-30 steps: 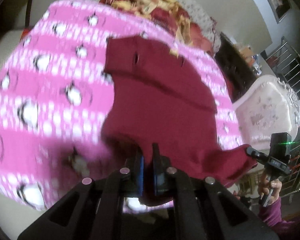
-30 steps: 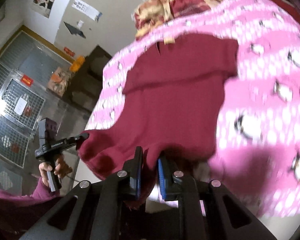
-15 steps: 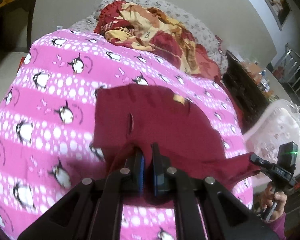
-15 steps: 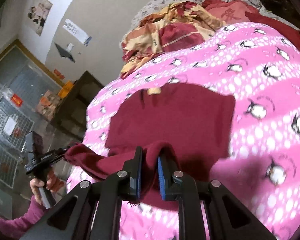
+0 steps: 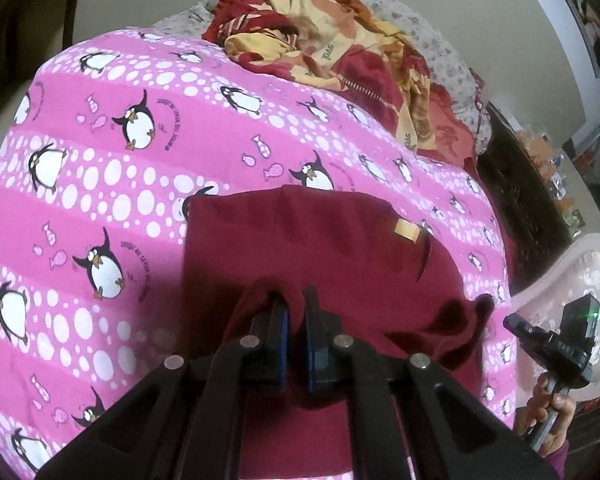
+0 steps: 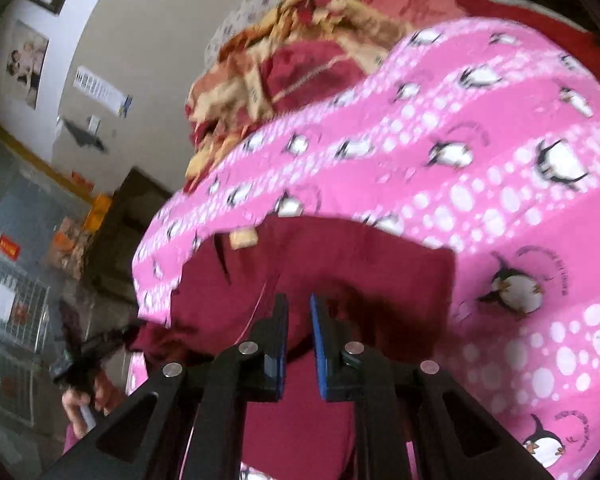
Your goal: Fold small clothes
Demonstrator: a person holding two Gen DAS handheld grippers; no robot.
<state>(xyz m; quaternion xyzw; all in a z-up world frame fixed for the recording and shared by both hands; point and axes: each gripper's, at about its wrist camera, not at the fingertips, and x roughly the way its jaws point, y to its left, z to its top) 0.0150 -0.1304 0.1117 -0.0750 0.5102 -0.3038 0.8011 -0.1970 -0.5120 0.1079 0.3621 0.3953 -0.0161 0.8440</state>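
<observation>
While the left gripper [image 5: 294, 312] clamps a fold of the maroon garment [image 5: 324, 248], the garment lies on the penguin sheet [image 5: 140, 184]. Right gripper [image 6: 299, 312] fingers stand slightly apart over the garment; grip cannot be told

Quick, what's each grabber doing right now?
Left gripper: shut on a bunched edge of the maroon garment.
Right gripper: fingers slightly apart, cloth between them; grip cannot be told.

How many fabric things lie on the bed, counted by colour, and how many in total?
Dark red: 1, the maroon garment, its near edge pinched by the left gripper.
Pink: 1, the penguin blanket.
Red and yellow: 1, the crumpled quilt.
Grey floral: 1, the bed sheet.
Total: 4
</observation>
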